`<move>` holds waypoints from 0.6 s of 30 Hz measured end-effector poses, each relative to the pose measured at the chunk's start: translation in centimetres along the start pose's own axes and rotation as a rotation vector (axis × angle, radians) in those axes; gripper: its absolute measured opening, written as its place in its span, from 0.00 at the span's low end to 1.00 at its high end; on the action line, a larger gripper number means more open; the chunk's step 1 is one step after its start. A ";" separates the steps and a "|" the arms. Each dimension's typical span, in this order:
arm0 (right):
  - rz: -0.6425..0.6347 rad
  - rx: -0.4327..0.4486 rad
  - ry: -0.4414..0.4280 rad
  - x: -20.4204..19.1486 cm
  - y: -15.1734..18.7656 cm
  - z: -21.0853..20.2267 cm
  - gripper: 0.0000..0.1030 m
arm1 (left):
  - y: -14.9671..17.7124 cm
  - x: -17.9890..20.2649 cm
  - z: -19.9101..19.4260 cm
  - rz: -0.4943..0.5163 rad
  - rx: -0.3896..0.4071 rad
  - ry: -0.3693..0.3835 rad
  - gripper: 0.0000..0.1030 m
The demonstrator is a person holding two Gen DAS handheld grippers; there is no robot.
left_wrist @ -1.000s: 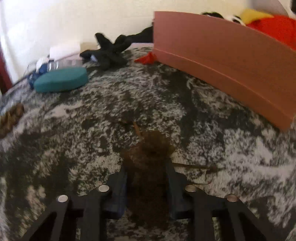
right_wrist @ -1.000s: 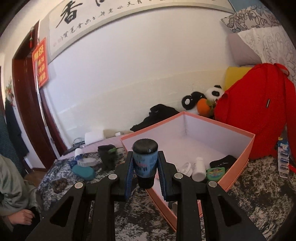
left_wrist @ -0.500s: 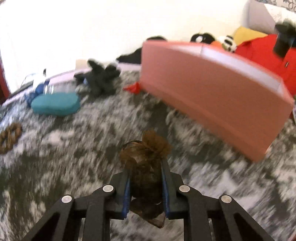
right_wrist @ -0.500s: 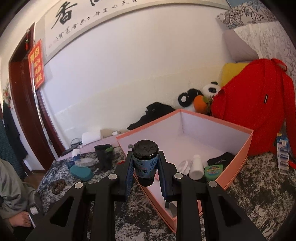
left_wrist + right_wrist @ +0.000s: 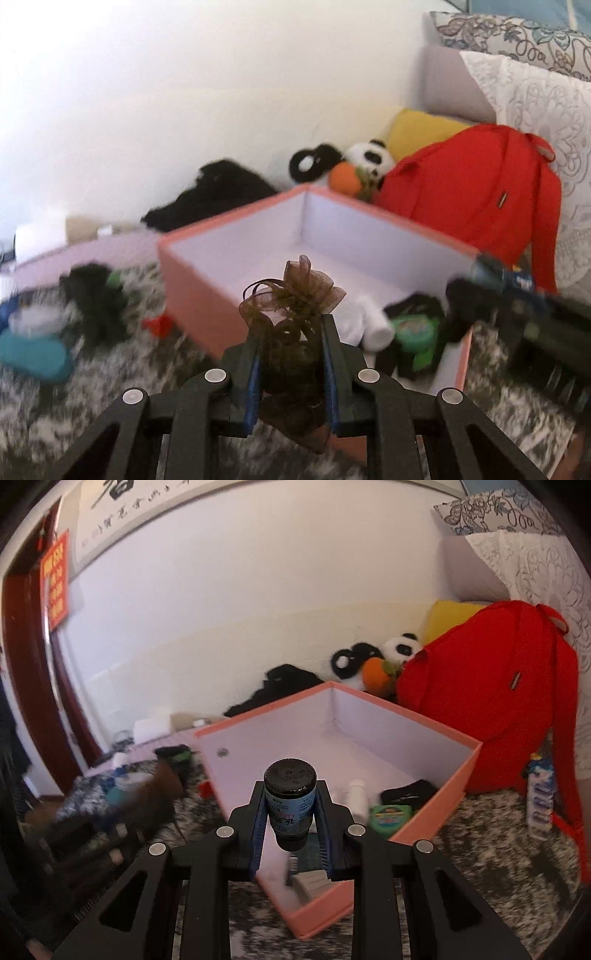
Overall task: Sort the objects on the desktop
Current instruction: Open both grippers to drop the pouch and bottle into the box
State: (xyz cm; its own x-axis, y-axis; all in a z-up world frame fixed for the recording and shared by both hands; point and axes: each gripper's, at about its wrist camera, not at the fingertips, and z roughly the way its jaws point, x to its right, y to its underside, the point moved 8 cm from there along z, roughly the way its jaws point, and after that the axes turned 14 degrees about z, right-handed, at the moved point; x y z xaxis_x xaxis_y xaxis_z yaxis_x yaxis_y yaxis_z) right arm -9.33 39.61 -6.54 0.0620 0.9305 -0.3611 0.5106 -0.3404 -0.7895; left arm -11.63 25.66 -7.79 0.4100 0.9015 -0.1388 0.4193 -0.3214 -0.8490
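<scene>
The left tool [image 5: 291,332] is clamped on a brown mesh ribbon bow [image 5: 291,295], held above the near wall of the pink box [image 5: 192,295]. The right tool [image 5: 291,812] grips a dark blue-labelled bottle [image 5: 290,805] over the same box. Inside already lie a white bottle [image 5: 357,794], a green tin [image 5: 388,814] and a black item [image 5: 406,792]. At nine o'clock on the tabletop [image 5: 110,376], a teal case [image 5: 33,356] and a black glove [image 5: 96,306] seem left to sort.

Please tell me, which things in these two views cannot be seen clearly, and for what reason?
- Left wrist view: the right gripper and its bottle are smeared by motion blur.
- Right wrist view: the label text on the bottle is too small to read.
- Right wrist view: the near corner of the pink box is hidden behind the fingers.
</scene>
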 end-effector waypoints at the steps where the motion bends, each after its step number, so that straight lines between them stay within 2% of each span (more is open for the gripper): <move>1: 0.003 0.001 0.011 0.4 -0.3 0.1 0.26 | -0.8 0.3 0.3 0.008 0.005 0.001 0.21; 4: 0.025 -0.021 0.035 1.9 -1.0 0.7 0.26 | -2.4 1.3 2.0 0.009 -0.016 0.028 0.22; 7: 0.049 -0.063 0.059 3.1 -1.4 1.8 0.26 | -3.1 2.6 4.5 0.005 -0.050 0.088 0.23; 9: 0.093 -0.099 0.053 3.9 -1.6 2.7 0.26 | -3.7 3.4 6.1 0.055 -0.072 0.052 0.23; 11: 0.117 -0.114 0.051 4.4 -1.8 3.5 0.26 | -4.4 4.4 7.1 0.080 -0.077 0.059 0.22; 14: 0.104 -0.109 0.104 5.0 -2.5 4.6 0.26 | -5.0 4.8 8.2 0.078 -0.086 0.053 0.24; 17: 0.144 -0.091 0.092 5.9 -3.2 5.1 0.28 | -4.8 4.5 8.9 0.057 -0.095 0.049 0.35; 18: 0.148 -0.083 0.098 6.1 -3.4 5.1 0.33 | -4.6 4.3 9.0 0.050 -0.099 0.051 0.35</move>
State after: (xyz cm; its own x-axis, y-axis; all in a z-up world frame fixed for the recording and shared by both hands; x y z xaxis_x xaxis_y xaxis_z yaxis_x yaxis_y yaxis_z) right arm -15.10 45.76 -8.60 0.2224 0.8814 -0.4167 0.5583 -0.4656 -0.6867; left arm -19.13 33.67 -9.06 0.4717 0.8687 -0.1512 0.4744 -0.3946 -0.7869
